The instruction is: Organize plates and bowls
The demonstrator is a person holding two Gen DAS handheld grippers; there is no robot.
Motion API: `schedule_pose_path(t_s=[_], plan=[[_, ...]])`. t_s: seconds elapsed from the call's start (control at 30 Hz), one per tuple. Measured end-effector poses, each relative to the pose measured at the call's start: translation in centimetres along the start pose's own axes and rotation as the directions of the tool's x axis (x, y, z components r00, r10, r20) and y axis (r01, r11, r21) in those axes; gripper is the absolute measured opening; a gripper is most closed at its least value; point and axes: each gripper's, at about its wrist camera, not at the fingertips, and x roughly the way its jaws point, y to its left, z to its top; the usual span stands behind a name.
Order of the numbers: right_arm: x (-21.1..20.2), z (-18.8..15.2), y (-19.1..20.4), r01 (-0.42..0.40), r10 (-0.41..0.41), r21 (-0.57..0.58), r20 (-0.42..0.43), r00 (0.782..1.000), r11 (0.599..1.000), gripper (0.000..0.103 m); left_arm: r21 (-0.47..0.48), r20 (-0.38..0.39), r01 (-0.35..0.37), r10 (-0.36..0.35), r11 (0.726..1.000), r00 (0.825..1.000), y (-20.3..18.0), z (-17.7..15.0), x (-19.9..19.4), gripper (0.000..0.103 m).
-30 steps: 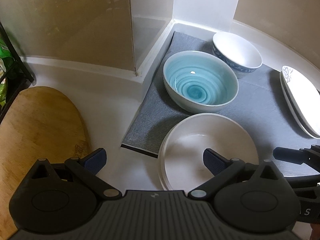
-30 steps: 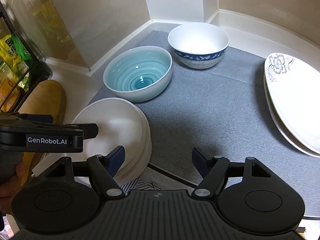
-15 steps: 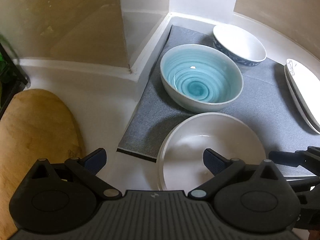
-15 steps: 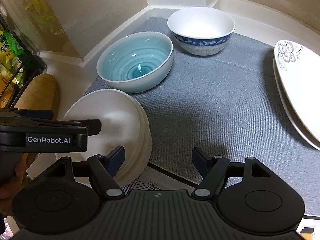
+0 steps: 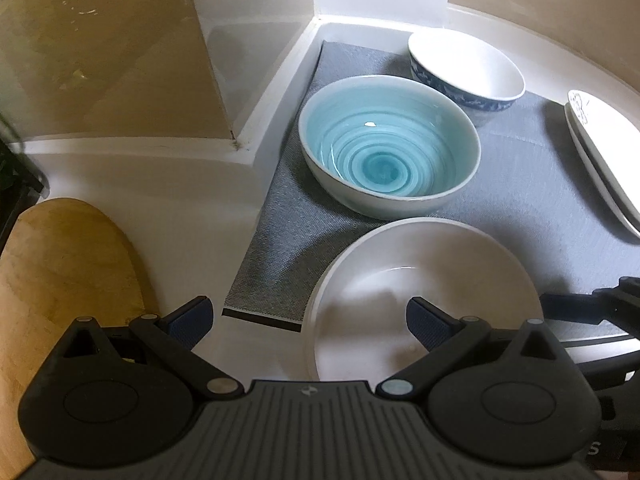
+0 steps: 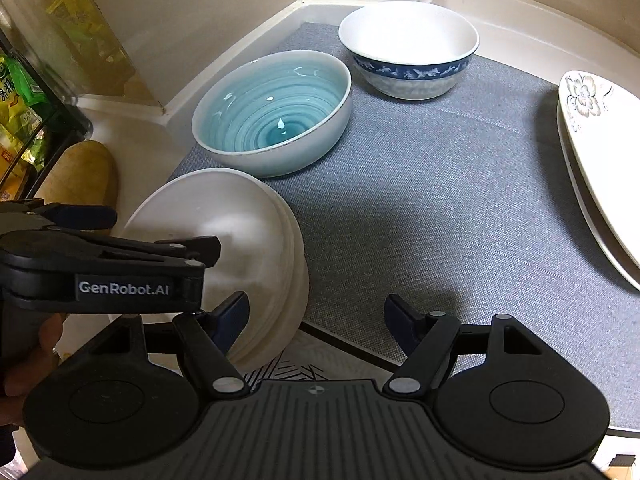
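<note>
Stacked white ceramic plates [image 5: 404,280] sat at the near-left corner of the grey woven mat [image 6: 440,184], directly ahead of the left gripper [image 5: 308,320] — its jaws spread, one fingertip over the plate's well, gripping nothing. Right gripper [image 6: 316,312], jaws also spread and empty, hung just beside — the left seemed nearer.

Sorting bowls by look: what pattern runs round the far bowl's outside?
A blue band with white floral figures on the far bowl, clearest in the right wrist view.

Glossy glazed blue bowl [image 5: 390,146] on matt woven grey mat [image 5: 516,200]; wooden board [image 5: 60,272].
</note>
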Motion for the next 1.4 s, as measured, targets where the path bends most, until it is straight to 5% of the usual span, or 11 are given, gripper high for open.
schedule_pose_path(t_s=[0.1, 0.13, 0.17, 0.3, 0.37, 0.87, 1.4], plan=[[-0.1, 0.0, 0.1, -0.001, 0.001, -0.008, -0.006, 1.0, 1.0, 0.064, 0.036, 0.032, -0.008, 0.006, 0.999, 0.999, -0.5, -0.1, -0.5, 0.101], [-0.2, 0.0, 0.2, -0.017, 0.017, -0.017, -0.002, 1.0, 1.0, 0.045, 0.059, 0.06, -0.014, 0.011, 0.998, 0.998, -0.8, -0.2, -0.9, 0.099], [-0.4, 0.0, 0.4, -0.035, 0.035, -0.026, -0.002, 0.999, 0.999, 0.028, 0.083, 0.09, -0.025, 0.017, 0.996, 0.996, -1.2, -0.3, -1.4, 0.09], [-0.6, -0.1, 0.6, -0.052, 0.052, -0.034, 0.002, 0.999, 0.998, 0.017, 0.123, 0.044, 0.009, -0.015, 0.992, 0.999, -1.8, -0.2, -1.5, 0.047], [-0.7, 0.0, 0.1, -0.074, 0.074, 0.01, -0.008, 0.997, 0.997, 0.013, 0.132, 0.0, 0.058, -0.058, 0.99, 0.998, -2.1, -0.4, -1.4, 0.034], [-5.8, -3.0, -5.5, 0.037, -0.042, 0.142, 0.032, 0.999, 0.989, 0.01, 0.207, -0.008, 0.252, -0.256, 0.945, 0.967, -9.4, -0.8, -3.8, 0.029], [-7.2, -5.8, -9.9, 0.11, -0.126, 0.228, 0.056, 0.99, 0.967, 0.01, 0.298, -0.039, 0.278, -0.279, 0.913, 0.959, -14.8, -0.6, -1.9, 0.029]])
